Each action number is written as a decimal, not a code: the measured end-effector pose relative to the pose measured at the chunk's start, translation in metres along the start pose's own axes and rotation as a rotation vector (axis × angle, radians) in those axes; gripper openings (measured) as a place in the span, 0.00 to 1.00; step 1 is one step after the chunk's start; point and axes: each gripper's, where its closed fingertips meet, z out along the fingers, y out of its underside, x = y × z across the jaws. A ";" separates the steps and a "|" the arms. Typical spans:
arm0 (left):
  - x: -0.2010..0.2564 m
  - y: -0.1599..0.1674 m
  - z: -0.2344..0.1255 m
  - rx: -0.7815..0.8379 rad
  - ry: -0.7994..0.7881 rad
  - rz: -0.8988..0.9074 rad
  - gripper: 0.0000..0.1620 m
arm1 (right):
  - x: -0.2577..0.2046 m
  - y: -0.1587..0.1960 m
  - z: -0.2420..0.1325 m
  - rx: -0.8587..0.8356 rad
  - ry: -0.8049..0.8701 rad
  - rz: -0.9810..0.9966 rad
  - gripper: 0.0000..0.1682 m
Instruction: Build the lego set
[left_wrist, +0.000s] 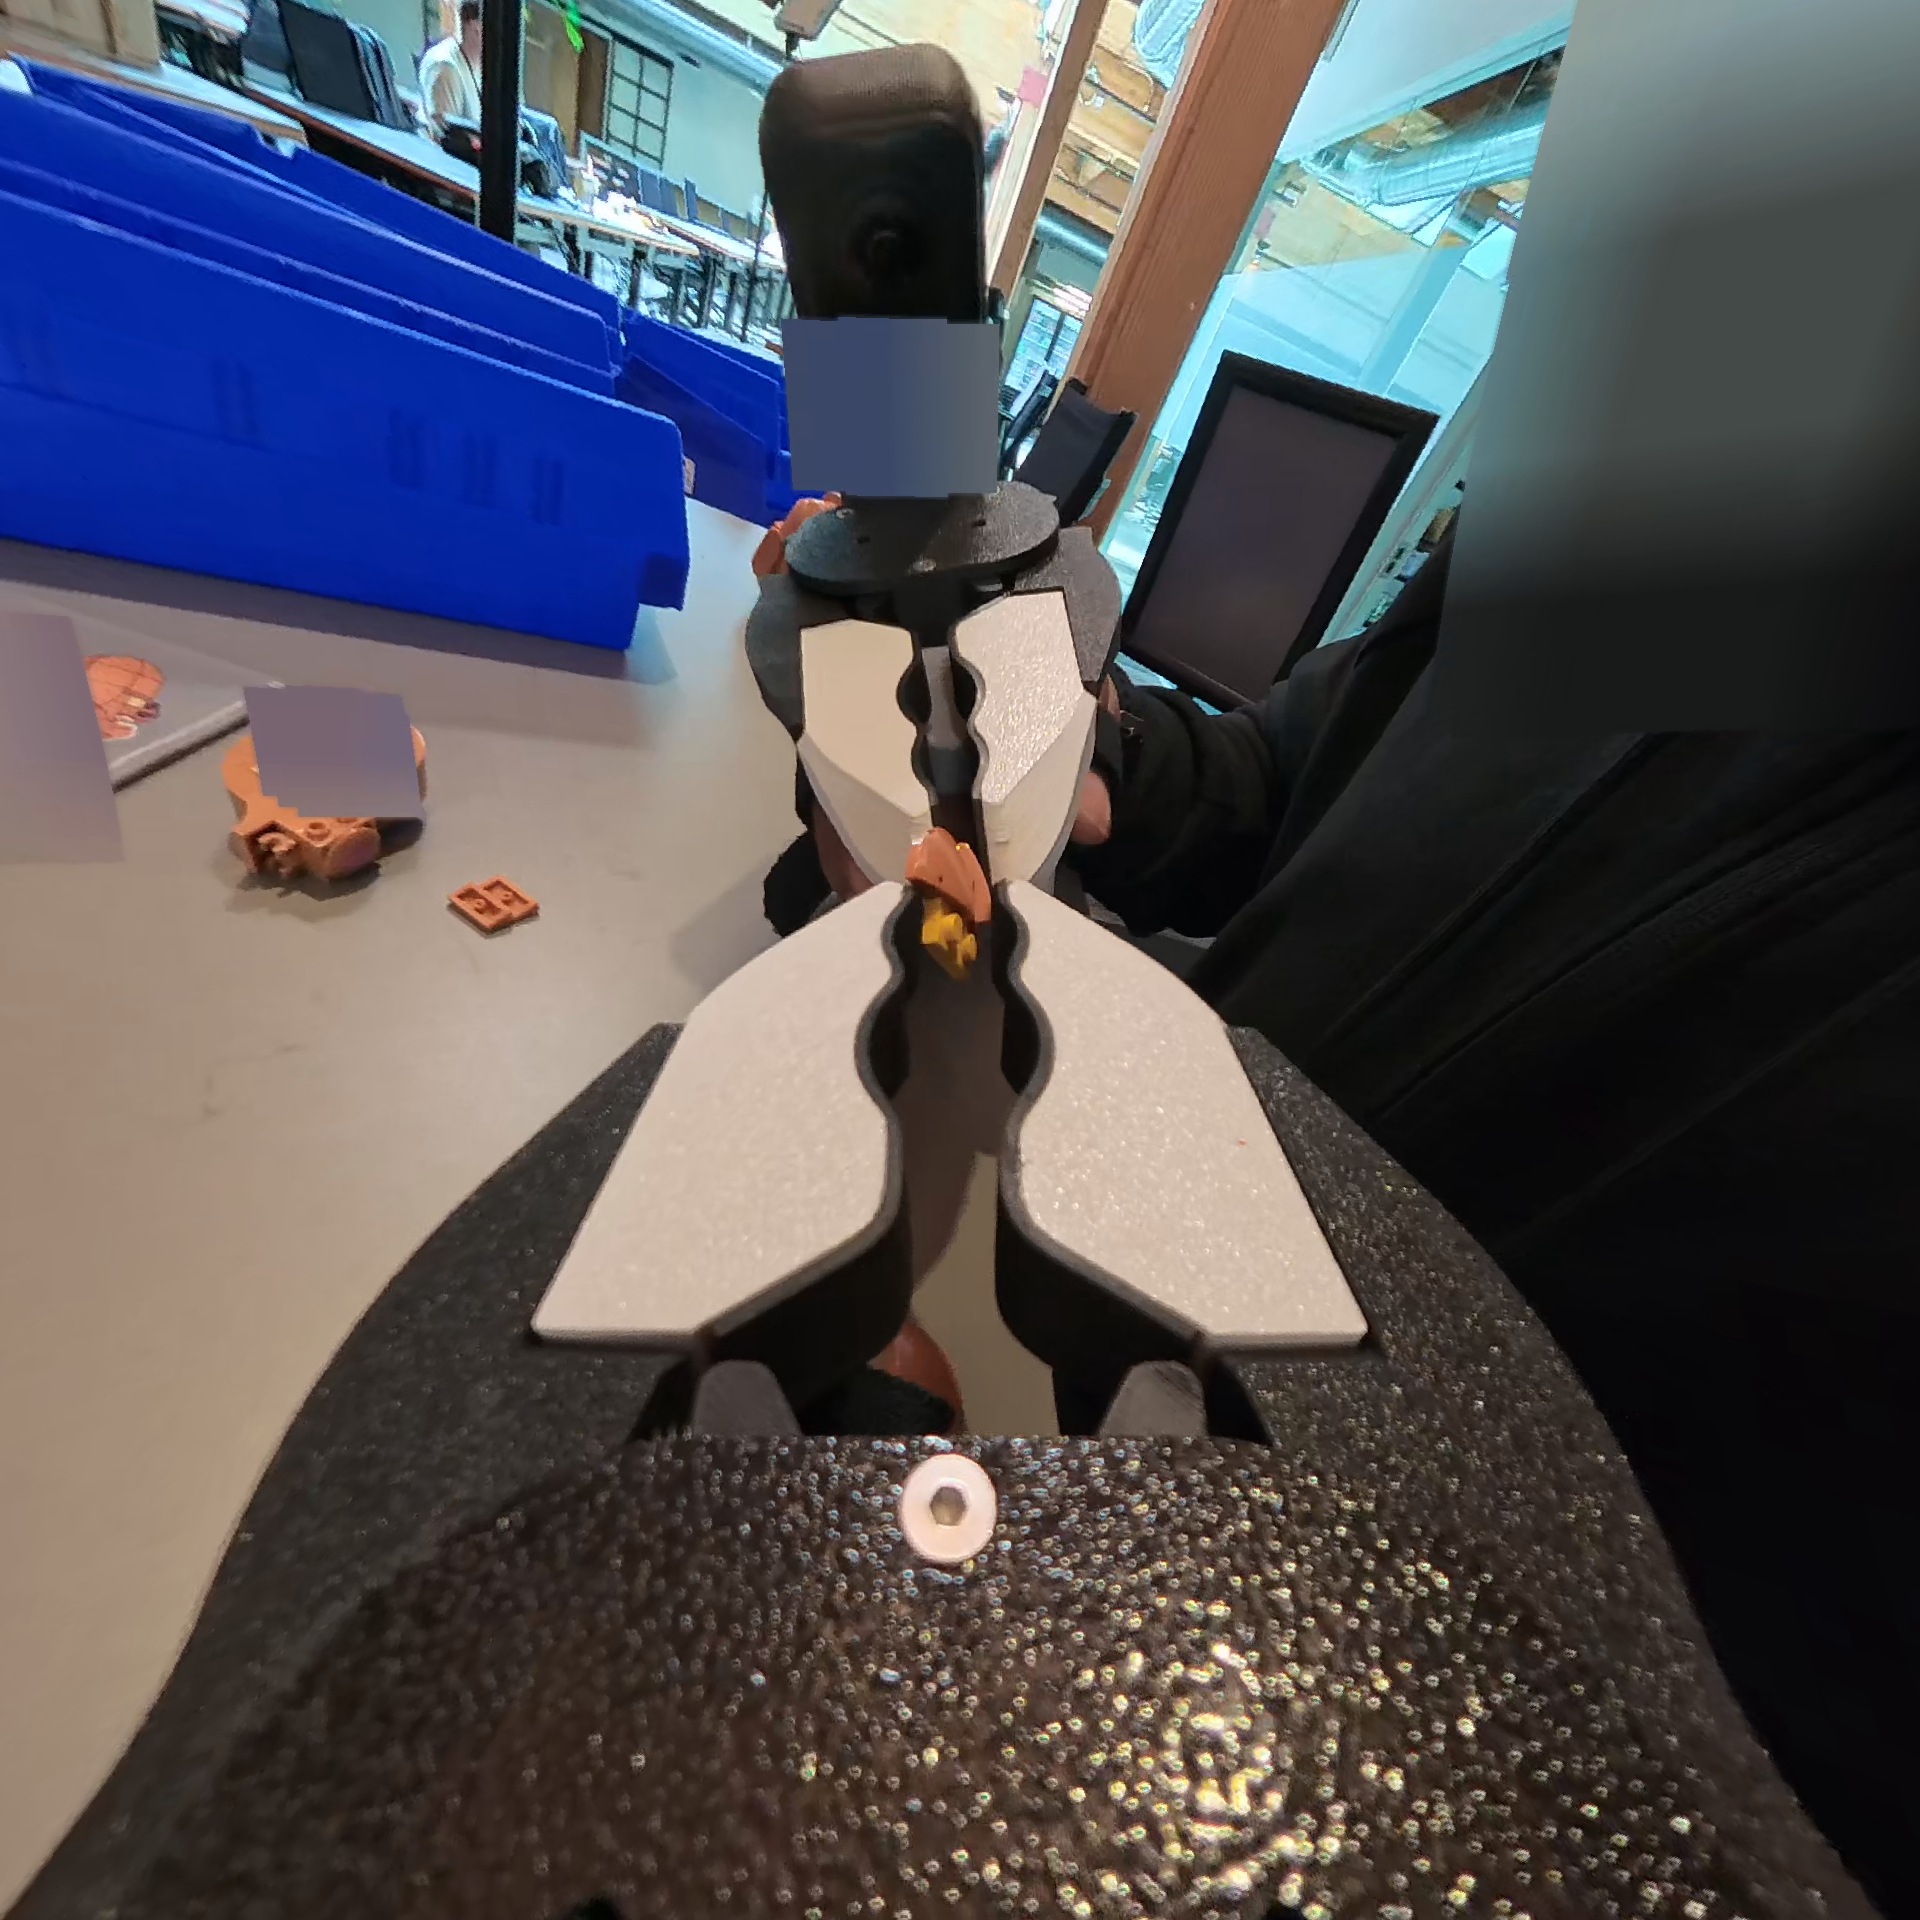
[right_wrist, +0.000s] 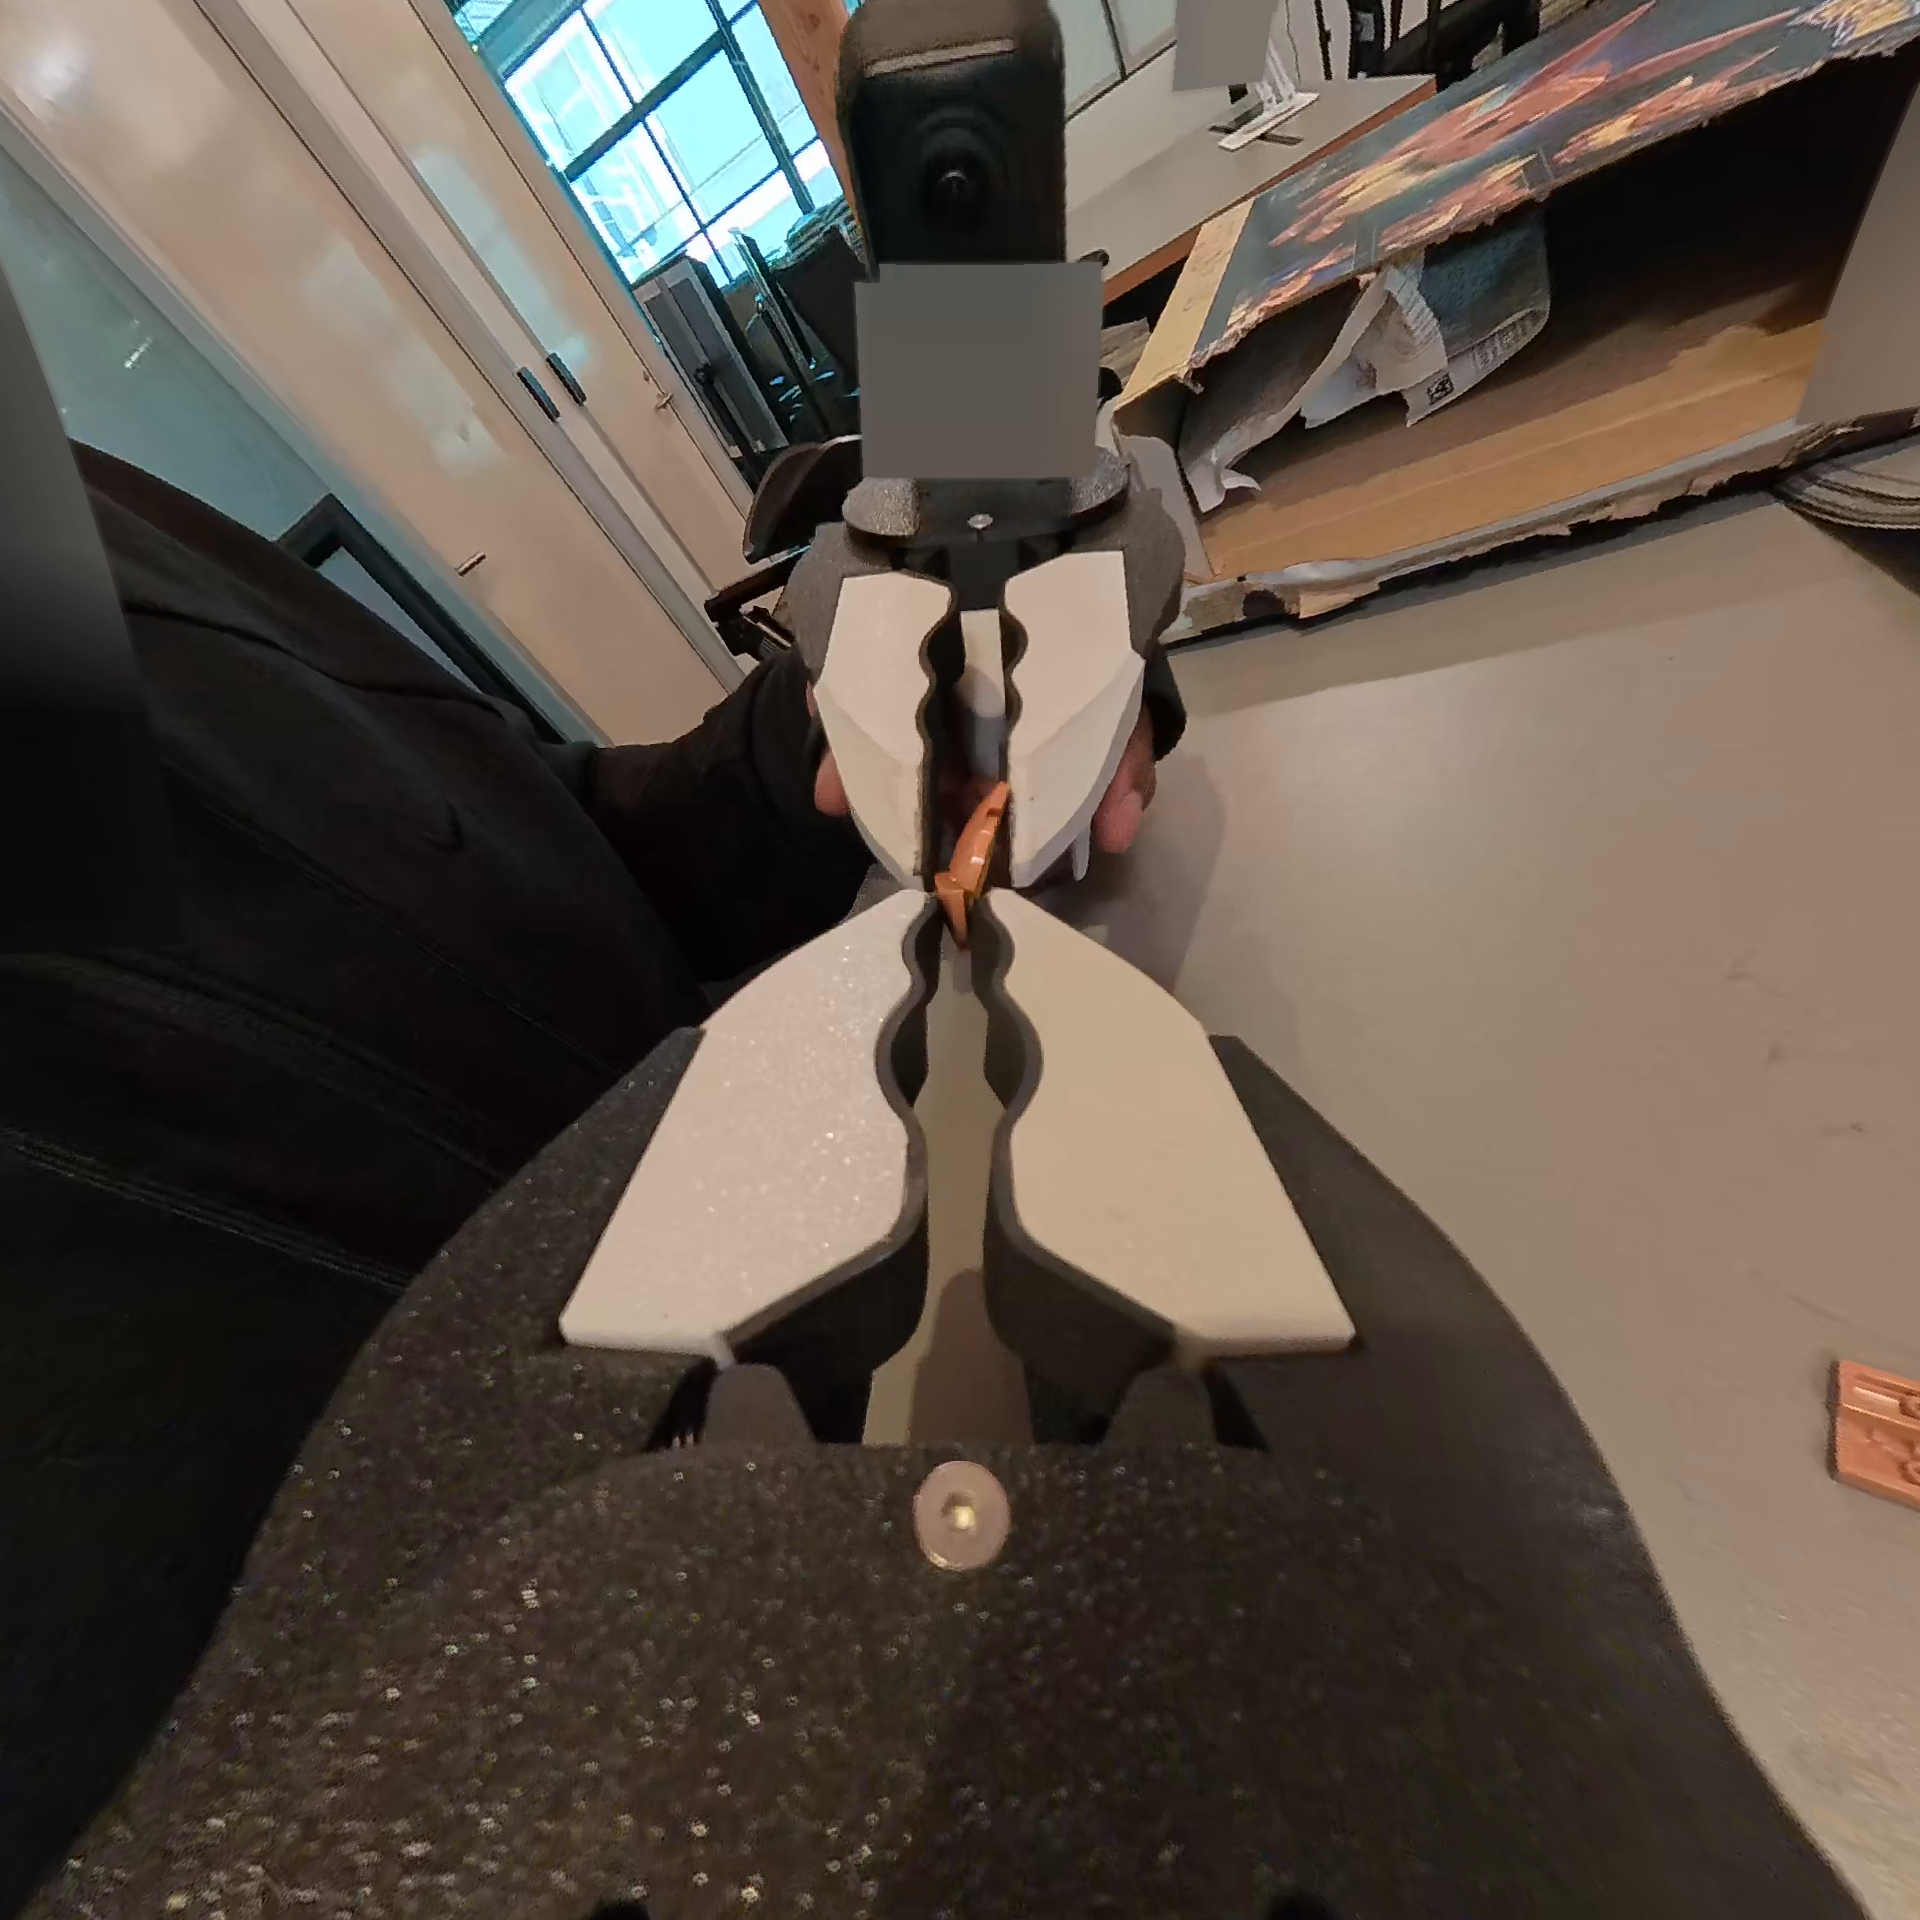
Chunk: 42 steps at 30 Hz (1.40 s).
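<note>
A grey table (left_wrist: 312, 1091) runs under both views, with a row of blue bins (left_wrist: 312, 416) along its far side and a torn cardboard box (right_wrist: 1507, 416) lying open at another edge. Behind the bins stand long work tables (left_wrist: 623, 223), a thick wooden post (left_wrist: 1174, 239) and glass partitions (left_wrist: 1351, 291) lit in a cool teal daylight. On the other side are pale cream double doors (right_wrist: 416, 343) and a gridded window (right_wrist: 665, 135), bright with daylight.
</note>
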 end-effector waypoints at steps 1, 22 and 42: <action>0.000 0.000 0.000 0.003 -0.005 0.012 0.07 | 0.000 -0.001 0.000 0.003 -0.001 0.003 0.03; 0.011 0.001 -0.001 -0.004 0.021 0.175 0.03 | -0.009 0.001 0.001 0.000 -0.089 0.068 0.03; -0.001 0.008 -0.003 -0.036 -0.052 -0.025 0.10 | 0.003 0.004 0.001 0.016 -0.039 0.106 0.03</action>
